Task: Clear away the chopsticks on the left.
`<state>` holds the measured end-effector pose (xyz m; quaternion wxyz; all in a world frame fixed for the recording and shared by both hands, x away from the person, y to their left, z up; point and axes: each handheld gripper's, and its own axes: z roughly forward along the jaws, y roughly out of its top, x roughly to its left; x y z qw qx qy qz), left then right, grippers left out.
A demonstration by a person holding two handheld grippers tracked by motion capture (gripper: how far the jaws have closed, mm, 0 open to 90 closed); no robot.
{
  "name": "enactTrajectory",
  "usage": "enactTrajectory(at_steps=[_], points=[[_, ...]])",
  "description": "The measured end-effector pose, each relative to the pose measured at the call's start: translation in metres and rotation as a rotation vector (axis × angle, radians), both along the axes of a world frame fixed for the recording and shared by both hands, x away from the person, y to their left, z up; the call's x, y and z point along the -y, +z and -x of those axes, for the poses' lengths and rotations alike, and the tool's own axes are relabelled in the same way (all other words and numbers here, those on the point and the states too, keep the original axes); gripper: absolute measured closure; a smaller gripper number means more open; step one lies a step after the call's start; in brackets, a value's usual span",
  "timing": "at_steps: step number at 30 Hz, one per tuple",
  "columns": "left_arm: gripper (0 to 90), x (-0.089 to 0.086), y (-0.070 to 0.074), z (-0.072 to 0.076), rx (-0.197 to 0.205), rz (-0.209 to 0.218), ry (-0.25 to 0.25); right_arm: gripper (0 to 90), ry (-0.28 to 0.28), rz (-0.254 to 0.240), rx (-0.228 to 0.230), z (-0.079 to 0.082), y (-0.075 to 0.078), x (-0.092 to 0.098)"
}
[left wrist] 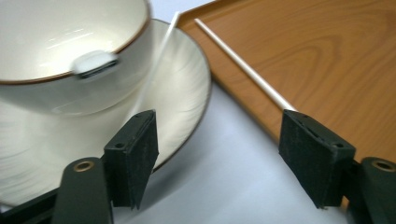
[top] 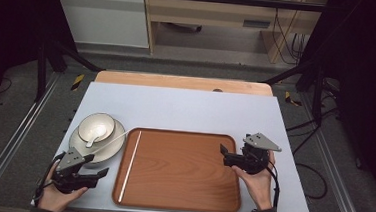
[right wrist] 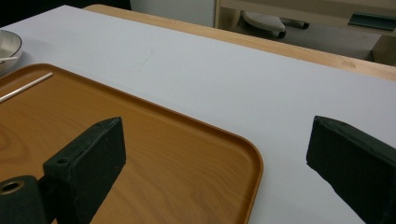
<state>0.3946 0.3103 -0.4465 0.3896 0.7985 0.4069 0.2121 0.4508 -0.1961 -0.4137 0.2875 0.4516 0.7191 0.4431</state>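
Left gripper view, plate [left wrist: 187, 88] rim btwn open jaws

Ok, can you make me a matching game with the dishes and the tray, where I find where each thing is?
Things:
1. small cream bowl
2. thin white stick
3. brown wooden tray
4. round cream plate

Places:
A. under the bowl
B. on the tray's left side
C. on the plate
D. in the middle of the table

Pairs: 1-C, 2-B, 3-D, 4-A

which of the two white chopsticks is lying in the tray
The chopstick lying flat along the left side of the wooden tray. The other chopstick rests slanted across the plate beside the bowl.
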Motion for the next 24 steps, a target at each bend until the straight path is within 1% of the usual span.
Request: enactTrajectory(at_steps=[2, 3, 4, 6, 7, 10, 14, 16, 17, 18, 19, 20, 22, 23, 24], points=[[29.8, -0.007, 0.000, -0.002, -0.003, -0.003, 0.020, 5.0, 0.001, -0.001, 0.000, 0.000, 0.000, 0.000], [30.9, -0.010, -0.001, -0.003, -0.004, 0.008, 0.039, 5.0, 0.001, -0.001, 0.000, 0.000, 0.000, 0.000], [31.9, -0.014, -0.001, -0.005, -0.009, 0.009, 0.054, 5.0, 0.001, 0.001, 0.000, 0.000, 0.000, -0.001], [33.5, -0.019, -0.002, -0.007, -0.014, 0.001, 0.076, 5.0, 0.000, 0.001, 0.000, 0.000, 0.000, -0.001], [34.3, -0.021, -0.002, -0.009, -0.016, -0.013, 0.080, 5.0, 0.001, 0.001, -0.001, 0.000, -0.001, -0.001], [37.6, -0.025, -0.003, -0.015, -0.017, -0.031, 0.099, 5.0, -0.001, 0.002, -0.005, -0.001, -0.001, -0.001], [42.8, -0.028, -0.005, -0.024, -0.025, -0.052, 0.100, 5.0, 0.001, 0.006, -0.002, -0.001, -0.001, -0.002], [45.9, -0.029, -0.006, -0.030, -0.036, -0.067, 0.100, 5.0, 0.002, 0.006, -0.004, -0.001, -0.001, -0.002], [47.9, -0.029, -0.006, -0.031, -0.033, -0.065, 0.099, 5.0, 0.000, 0.007, -0.005, -0.001, -0.002, -0.002], [49.4, -0.029, -0.006, -0.034, -0.037, -0.075, 0.090, 5.0, 0.000, 0.007, -0.005, -0.001, -0.002, -0.002], [51.6, -0.028, -0.007, -0.034, -0.040, -0.072, 0.091, 5.0, 0.001, 0.007, -0.004, -0.001, -0.002, -0.002], [52.5, -0.028, -0.007, -0.036, -0.043, -0.082, 0.082, 5.0, 0.000, 0.007, -0.004, -0.002, -0.002, -0.002], [56.7, -0.027, -0.008, -0.037, -0.050, -0.082, 0.076, 5.0, 0.000, 0.007, -0.004, -0.002, -0.002, -0.002], [58.8, -0.028, -0.008, -0.038, -0.058, -0.090, 0.070, 5.0, -0.001, 0.008, -0.004, -0.002, -0.002, -0.002], [60.9, -0.027, -0.009, -0.038, -0.057, -0.083, 0.075, 5.0, 0.000, 0.007, -0.005, -0.002, -0.002, -0.002]])
